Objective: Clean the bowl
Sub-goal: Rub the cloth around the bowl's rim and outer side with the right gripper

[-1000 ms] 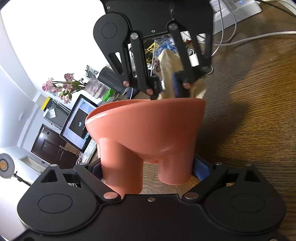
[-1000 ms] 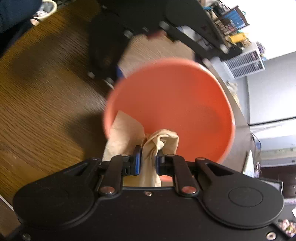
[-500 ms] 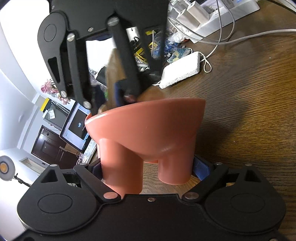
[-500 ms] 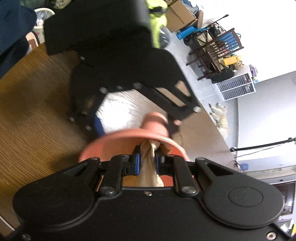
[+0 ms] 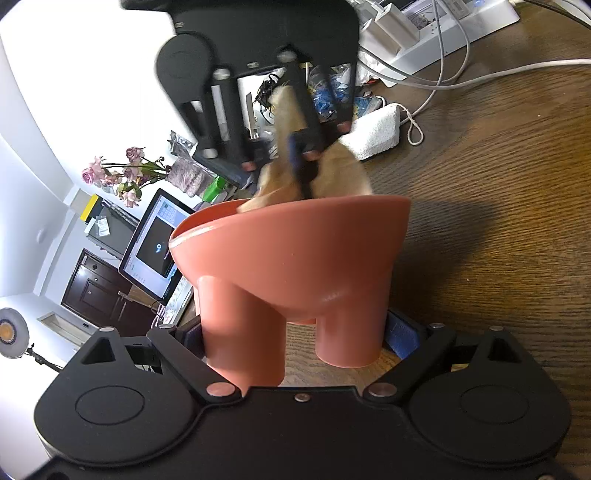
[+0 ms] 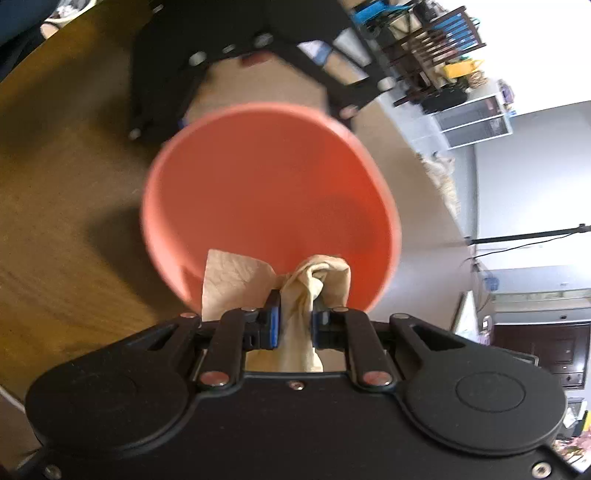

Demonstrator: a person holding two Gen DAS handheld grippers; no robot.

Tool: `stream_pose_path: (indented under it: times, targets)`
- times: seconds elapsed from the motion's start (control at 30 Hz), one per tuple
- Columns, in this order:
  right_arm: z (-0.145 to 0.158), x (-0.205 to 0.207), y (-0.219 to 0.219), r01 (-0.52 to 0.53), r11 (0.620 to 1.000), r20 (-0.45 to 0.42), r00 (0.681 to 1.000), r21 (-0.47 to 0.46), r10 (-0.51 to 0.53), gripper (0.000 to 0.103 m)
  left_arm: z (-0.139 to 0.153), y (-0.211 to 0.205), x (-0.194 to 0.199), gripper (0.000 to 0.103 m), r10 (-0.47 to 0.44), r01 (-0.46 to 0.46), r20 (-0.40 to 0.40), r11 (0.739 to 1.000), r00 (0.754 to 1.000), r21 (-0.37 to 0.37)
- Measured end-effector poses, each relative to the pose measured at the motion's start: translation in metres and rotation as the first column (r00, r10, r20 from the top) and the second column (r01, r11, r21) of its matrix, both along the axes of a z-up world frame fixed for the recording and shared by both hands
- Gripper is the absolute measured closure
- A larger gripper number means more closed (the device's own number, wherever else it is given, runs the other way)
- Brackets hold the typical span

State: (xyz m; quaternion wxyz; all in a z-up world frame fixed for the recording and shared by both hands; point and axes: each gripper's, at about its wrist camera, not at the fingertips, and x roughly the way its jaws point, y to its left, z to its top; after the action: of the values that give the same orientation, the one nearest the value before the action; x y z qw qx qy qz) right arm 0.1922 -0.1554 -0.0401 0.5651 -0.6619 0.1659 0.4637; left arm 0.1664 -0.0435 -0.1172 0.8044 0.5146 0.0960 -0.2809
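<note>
In the left wrist view, pink flowers (image 5: 122,177) and a lit laptop screen (image 5: 155,247) stand at the far left, beyond the tabletop's edge. The left gripper (image 5: 295,332) has its fingers (image 5: 400,334) clamped on the two stubby legs of a terracotta footed bowl (image 5: 295,251), held up off the wooden tabletop (image 5: 498,229) and tilted so its mouth faces away from this camera. Above the bowl's rim, the right gripper (image 5: 280,162) comes down with a crumpled tan paper towel (image 5: 340,177) that dips into the bowl. Further right, a white power adapter (image 5: 373,134) lies on the tabletop with cables (image 5: 461,77) trailing toward the white power strip (image 5: 443,33) at the far edge.

In the right wrist view, the tabletop (image 6: 55,221) fills the left side. The bowl's orange interior (image 6: 266,199) faces this camera, motion-blurred. The right gripper's (image 6: 295,326) fingers (image 6: 271,325) are squeezed together on the paper towel (image 6: 306,284), which rests against the bowl's lower inner wall. Behind the bowl, the left gripper (image 6: 236,59) shows as a dark blur.
</note>
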Motion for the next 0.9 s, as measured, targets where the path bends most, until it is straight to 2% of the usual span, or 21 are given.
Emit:
stream_pose_path:
  times: [0.23, 0.3, 0.4, 0.53, 0.73, 0.9]
  targets:
    - [-0.011, -0.022, -0.003, -0.061, 0.996, -0.053, 0.997, -0.065, 0.057, 0.087, -0.001, -0.004, 0.0, 0.011, 0.0, 0.0, 0.002, 1.0, 1.0, 0.009]
    - [-0.01, -0.027, 0.003, -0.081, 0.995, -0.067, 0.995, -0.059, 0.077, 0.087, 0.0, -0.004, -0.002, 0.011, 0.0, 0.0, 0.003, 1.0, 1.0, 0.01]
    - [0.001, -0.036, 0.015, -0.11, 0.994, -0.087, 0.99, 0.003, 0.11, 0.087, -0.001, -0.005, -0.003, 0.011, 0.0, 0.0, 0.004, 1.0, 1.0, 0.012]
    - [0.015, -0.039, 0.026, -0.152, 0.986, -0.054, 0.986, 0.067, 0.156, 0.087, -0.001, -0.006, -0.004, 0.011, -0.001, 0.001, 0.004, 1.0, 1.0, 0.018]
    - [0.016, -0.011, 0.044, -0.136, 0.987, 0.013, 0.991, 0.081, 0.135, 0.087, -0.001, -0.008, -0.008, 0.011, 0.006, -0.007, 0.007, 1.0, 1.0, 0.025]
    - [0.022, -0.005, 0.013, -0.067, 0.996, 0.032, 0.997, 0.063, 0.065, 0.087, -0.001, -0.008, -0.008, 0.011, 0.009, -0.01, 0.005, 1.0, 1.0, 0.021]
